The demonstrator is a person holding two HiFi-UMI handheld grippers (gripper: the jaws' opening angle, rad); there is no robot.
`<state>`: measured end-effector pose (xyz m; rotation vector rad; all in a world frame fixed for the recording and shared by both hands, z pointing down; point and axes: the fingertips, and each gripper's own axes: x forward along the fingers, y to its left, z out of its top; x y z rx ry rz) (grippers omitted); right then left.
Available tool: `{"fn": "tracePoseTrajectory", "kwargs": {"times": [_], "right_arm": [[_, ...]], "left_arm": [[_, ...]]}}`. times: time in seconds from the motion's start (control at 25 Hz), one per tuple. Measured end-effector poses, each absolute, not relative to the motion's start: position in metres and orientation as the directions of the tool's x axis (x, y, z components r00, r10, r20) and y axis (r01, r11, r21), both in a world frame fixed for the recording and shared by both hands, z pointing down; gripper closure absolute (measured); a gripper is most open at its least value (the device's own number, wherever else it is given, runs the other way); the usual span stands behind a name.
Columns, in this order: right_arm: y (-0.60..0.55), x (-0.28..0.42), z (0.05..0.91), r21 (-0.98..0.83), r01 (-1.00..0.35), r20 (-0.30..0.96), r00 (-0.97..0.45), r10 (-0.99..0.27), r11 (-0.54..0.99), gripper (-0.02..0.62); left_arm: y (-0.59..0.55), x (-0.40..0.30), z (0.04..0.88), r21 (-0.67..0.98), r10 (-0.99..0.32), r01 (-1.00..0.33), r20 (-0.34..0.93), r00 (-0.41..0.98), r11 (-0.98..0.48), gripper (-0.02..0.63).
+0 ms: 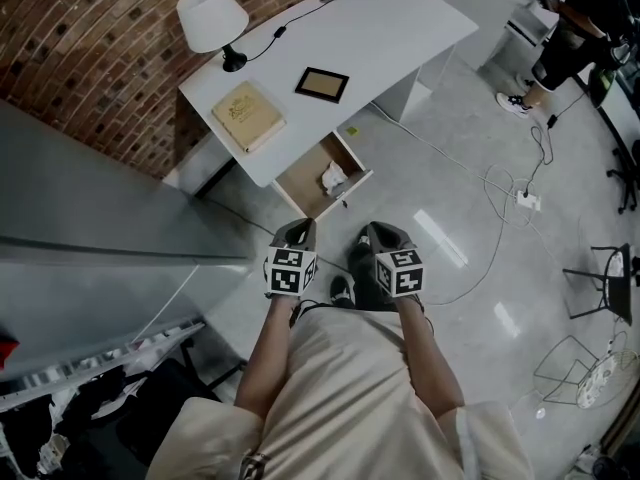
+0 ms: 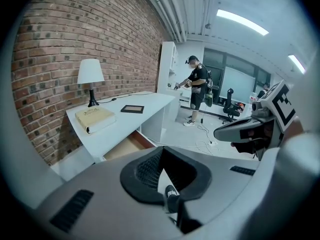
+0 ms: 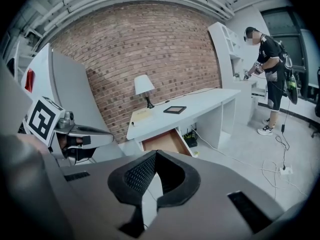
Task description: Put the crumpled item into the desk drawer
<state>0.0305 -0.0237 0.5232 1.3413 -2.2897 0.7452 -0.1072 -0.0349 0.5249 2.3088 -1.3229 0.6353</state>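
White crumpled wad (image 1: pixel 333 178) lies inside the open, wood-bottomed drawer (image 1: pixel 300 188), which hangs under the smooth white tabletop (image 1: pixel 390 38) at the centre of the head view. On the tabletop stand a white-shaded lamp (image 1: pixel 212 16) with a black base, a tan square book (image 1: pixel 247 115) and a dark flat picture frame (image 1: pixel 322 84). At lower centre the grey left gripper (image 1: pixel 298 233) and right gripper (image 1: pixel 385 236) sit side by side. Each has its black ribbed fingers meeting tip to tip with nothing between them, well apart from the drawer.

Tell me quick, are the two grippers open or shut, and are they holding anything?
Left gripper: closed, holding nothing.
Right gripper: closed, holding nothing.
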Motion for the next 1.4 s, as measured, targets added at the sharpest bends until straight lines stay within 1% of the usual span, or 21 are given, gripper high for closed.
{"fn": "tracePoseTrajectory", "kwargs": {"times": [0.16,0.48,1.16,1.4], "right_arm": [[-0.021,0.032,0.522,-0.25,-0.877,0.563,-0.477,-0.675,0.411,0.571],[-0.016,0.03,0.527,-0.244,-0.867,0.587,-0.489,-0.646,0.434,0.571],[-0.003,0.044,0.531,-0.262,-0.87,0.592,-0.487,-0.642,0.419,0.571],[-0.007,0.033,0.524,-0.278,-0.853,0.576,-0.516,-0.634,0.442,0.571]], "left_arm": [[-0.034,-0.104,0.525,0.136,-0.69,-0.873,0.56,0.458,-0.469,0.591],[-0.038,-0.11,0.526,0.115,-0.703,-0.893,0.577,0.417,-0.435,0.591],[-0.039,-0.083,0.531,0.127,-0.669,-0.863,0.58,0.465,-0.489,0.591],[-0.039,-0.086,0.528,0.145,-0.666,-0.859,0.574,0.477,-0.49,0.591]]}}
